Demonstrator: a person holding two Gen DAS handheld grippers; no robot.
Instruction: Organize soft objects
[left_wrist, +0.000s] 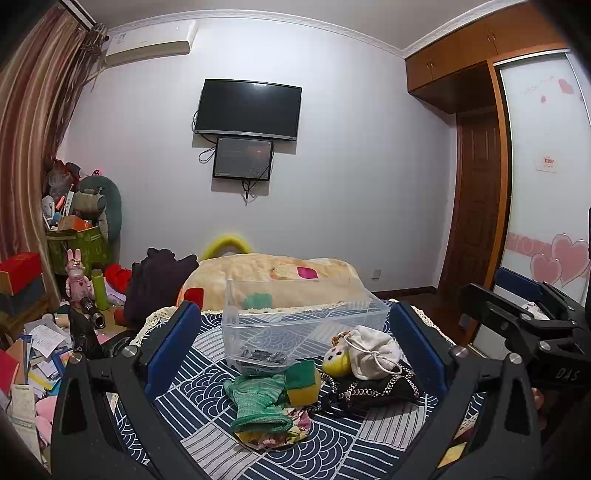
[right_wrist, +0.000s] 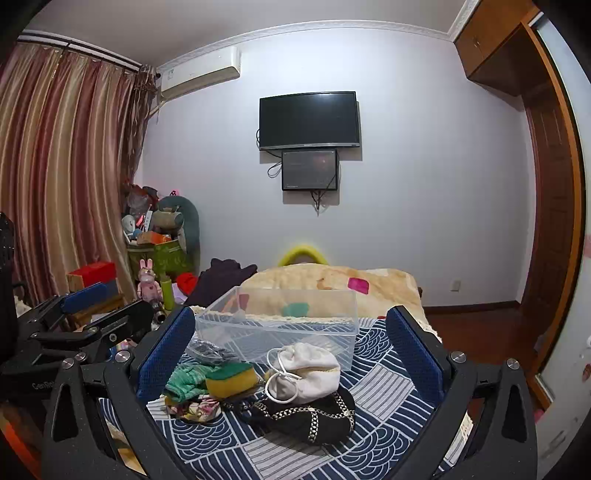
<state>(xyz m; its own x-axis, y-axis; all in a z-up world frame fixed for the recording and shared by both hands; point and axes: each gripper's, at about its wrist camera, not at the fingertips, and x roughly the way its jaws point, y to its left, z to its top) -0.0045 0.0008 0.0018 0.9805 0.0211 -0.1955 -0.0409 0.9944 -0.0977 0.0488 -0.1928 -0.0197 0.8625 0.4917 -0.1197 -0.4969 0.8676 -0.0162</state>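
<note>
A clear plastic bin (left_wrist: 295, 317) (right_wrist: 280, 325) stands on a blue patterned cloth (left_wrist: 207, 391) (right_wrist: 376, 398). In front of it lie a green glove (left_wrist: 258, 398) (right_wrist: 184, 380), a yellow-green sponge (left_wrist: 304, 384) (right_wrist: 231, 378), a white drawstring pouch (left_wrist: 373, 352) (right_wrist: 306, 373), a black chain-trimmed bag (left_wrist: 376, 391) (right_wrist: 306, 417), a yellow toy (left_wrist: 336, 360), a dark bag of small items (left_wrist: 264, 358) (right_wrist: 210, 349) and a floral cloth (left_wrist: 280, 432) (right_wrist: 195, 406). My left gripper (left_wrist: 295, 347) is open and empty above the pile. My right gripper (right_wrist: 291, 350) is open and empty, over the pouch.
A blanket-covered bed (left_wrist: 273, 273) (right_wrist: 332, 284) lies behind the bin. Clutter, boxes and papers (left_wrist: 40, 347) fill the floor at left. A wardrobe (left_wrist: 480, 184) stands at right. The other gripper shows at each view's edge (left_wrist: 524, 325) (right_wrist: 74, 328).
</note>
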